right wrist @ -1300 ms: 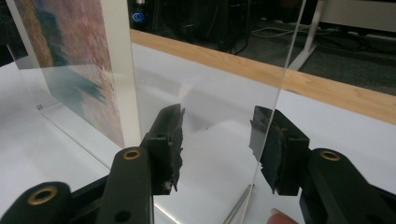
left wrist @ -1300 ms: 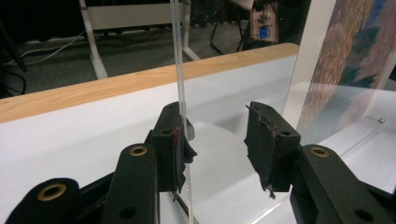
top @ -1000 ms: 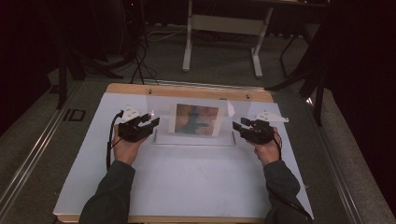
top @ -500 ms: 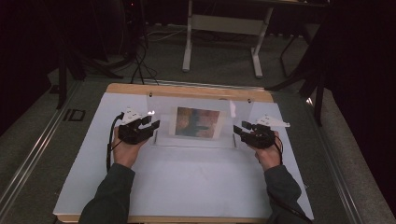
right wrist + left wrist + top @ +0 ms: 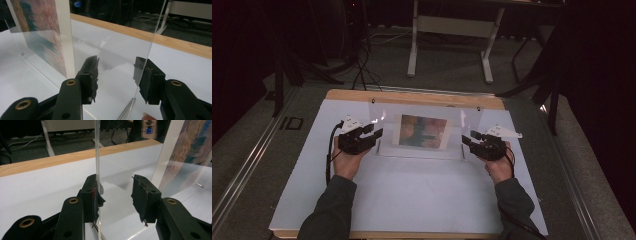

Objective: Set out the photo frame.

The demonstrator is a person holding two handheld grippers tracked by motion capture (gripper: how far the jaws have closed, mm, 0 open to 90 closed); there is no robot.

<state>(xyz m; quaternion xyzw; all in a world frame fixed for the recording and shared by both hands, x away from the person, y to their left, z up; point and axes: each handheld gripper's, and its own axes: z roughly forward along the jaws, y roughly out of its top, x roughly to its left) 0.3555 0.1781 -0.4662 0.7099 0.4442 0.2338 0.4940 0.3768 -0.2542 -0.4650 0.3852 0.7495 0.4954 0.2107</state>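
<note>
Panel (image 5: 422, 131) tilted upright, claws (image 5: 373, 134) parted beside it

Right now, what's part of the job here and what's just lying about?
In the job:
- clear acrylic photo frame standing on the table
- printed picture in it
- left gripper, open at the frame's left edge
- right gripper, open at its right edge

Lying about:
- white table stand behind
- floor cables

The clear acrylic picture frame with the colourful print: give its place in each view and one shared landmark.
High view: clear acrylic picture frame stands upright at table centre, between both grippers.
Left gripper view: its left edge rises between the jaws; print upper right.
Right gripper view: its right edge by the right-hand jaw; print upper left.
Shared landmark: the table's wooden edge strip.
</note>
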